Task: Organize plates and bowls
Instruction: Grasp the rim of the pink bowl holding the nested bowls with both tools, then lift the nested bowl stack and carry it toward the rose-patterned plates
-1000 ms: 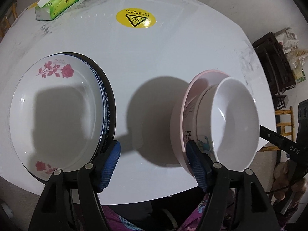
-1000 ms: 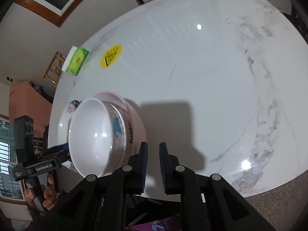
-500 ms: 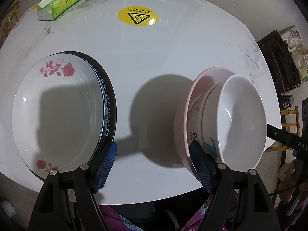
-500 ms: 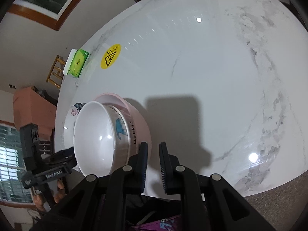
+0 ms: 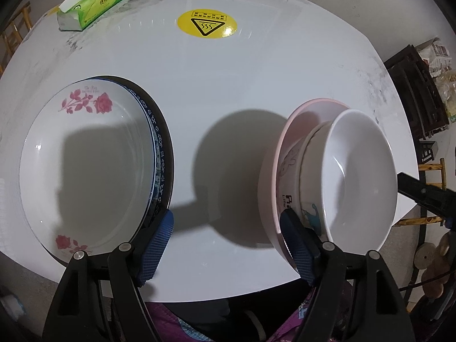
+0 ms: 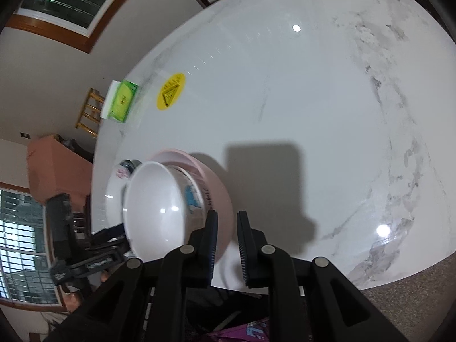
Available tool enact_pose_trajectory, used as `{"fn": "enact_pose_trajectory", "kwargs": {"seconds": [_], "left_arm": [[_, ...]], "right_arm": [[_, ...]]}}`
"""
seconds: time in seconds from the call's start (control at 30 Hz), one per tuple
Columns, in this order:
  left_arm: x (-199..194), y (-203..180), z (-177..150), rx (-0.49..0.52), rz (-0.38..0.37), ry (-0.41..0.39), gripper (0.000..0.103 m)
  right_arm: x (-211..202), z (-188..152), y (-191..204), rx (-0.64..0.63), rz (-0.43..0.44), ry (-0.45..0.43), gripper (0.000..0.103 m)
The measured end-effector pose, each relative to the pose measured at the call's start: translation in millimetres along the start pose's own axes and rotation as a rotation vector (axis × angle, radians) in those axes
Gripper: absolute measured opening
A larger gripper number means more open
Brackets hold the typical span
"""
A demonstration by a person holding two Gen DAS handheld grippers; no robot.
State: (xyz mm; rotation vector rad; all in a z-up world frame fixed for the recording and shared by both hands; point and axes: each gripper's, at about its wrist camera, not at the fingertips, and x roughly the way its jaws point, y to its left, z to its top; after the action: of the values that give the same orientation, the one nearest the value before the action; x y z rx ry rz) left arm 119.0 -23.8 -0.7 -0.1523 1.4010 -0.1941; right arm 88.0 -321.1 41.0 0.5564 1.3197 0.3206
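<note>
A stack of plates, topped by a white plate with red roses (image 5: 85, 168), lies on the table at the left of the left wrist view. A white bowl (image 5: 362, 176) sits nested in a pink bowl (image 5: 285, 165) at the right; both also show in the right wrist view, the white bowl (image 6: 154, 208) inside the pink bowl (image 6: 219, 188). My left gripper (image 5: 225, 245) is open and empty, between the plates and the bowls at the table's near edge. My right gripper (image 6: 226, 233) has its jaws nearly together and holds nothing, just right of the pink bowl.
A white marble table (image 6: 313, 114) carries a yellow warning sticker (image 5: 207, 24) and a green tissue box (image 5: 92, 0) at the far side. Dark shelving (image 5: 419, 91) and wooden stools (image 5: 433, 171) stand beyond the table's right edge.
Both grippers have drawn back and risen slightly from the dishes. The right view has shifted, with the bowls now lower left. The dishes have not moved.
</note>
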Motion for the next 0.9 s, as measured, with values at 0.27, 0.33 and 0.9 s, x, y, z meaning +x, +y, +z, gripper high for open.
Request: {"fn": "enact_pose_trajectory", "kwargs": {"seconds": [0.27, 0.33, 0.9], "left_arm": [[1.1, 0.9, -0.2, -0.011, -0.008, 0.001, 0.073], [1.0, 0.1, -0.3, -0.009, -0.004, 0.003, 0.073], [-0.8, -3.4, -0.9, -0.031, 0.029, -0.027, 0.074]], "right_arm": [[15.0, -1.5, 6.1, -0.022, -0.016, 0.036, 0.018], [22.2, -1.8, 9.5, -0.031, -0.028, 0.056, 0.018], [32.3, 2.9, 14.3, -0.113, -0.117, 0.059, 0.022]]}}
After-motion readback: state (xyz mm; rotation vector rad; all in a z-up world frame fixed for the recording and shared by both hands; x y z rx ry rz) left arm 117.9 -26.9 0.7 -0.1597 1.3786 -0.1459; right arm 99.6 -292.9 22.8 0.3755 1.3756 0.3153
